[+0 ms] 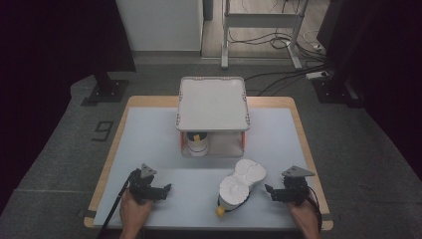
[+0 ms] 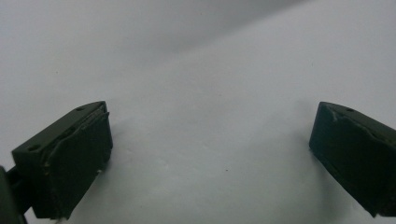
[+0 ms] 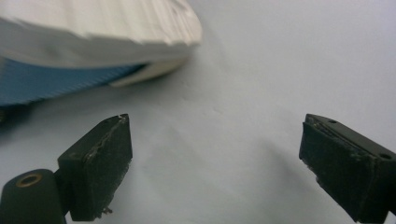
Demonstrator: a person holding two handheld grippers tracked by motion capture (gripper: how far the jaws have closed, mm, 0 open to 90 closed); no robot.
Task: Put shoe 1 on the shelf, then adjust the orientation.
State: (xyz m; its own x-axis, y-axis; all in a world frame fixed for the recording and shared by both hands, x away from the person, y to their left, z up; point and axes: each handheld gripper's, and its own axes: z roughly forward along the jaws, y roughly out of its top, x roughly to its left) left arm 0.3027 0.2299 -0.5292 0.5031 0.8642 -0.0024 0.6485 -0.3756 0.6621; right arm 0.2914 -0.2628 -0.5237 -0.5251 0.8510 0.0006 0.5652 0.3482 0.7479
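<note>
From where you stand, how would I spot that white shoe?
Start at the small white shelf stand in the middle of the table. Just in front of it, toward the right tongs, lies the shoe, sole up. Unlike the shoe under the stand, it lies in the open.

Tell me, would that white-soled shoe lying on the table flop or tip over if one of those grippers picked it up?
The shoe lies on its side, thick ridged white sole showing, so the sole probably stays stiff. The blue upper seen in the right gripper view looks like fabric and may give under the pads. Already on its side, it should slide rather than tip if the open right gripper nudged it.
</note>
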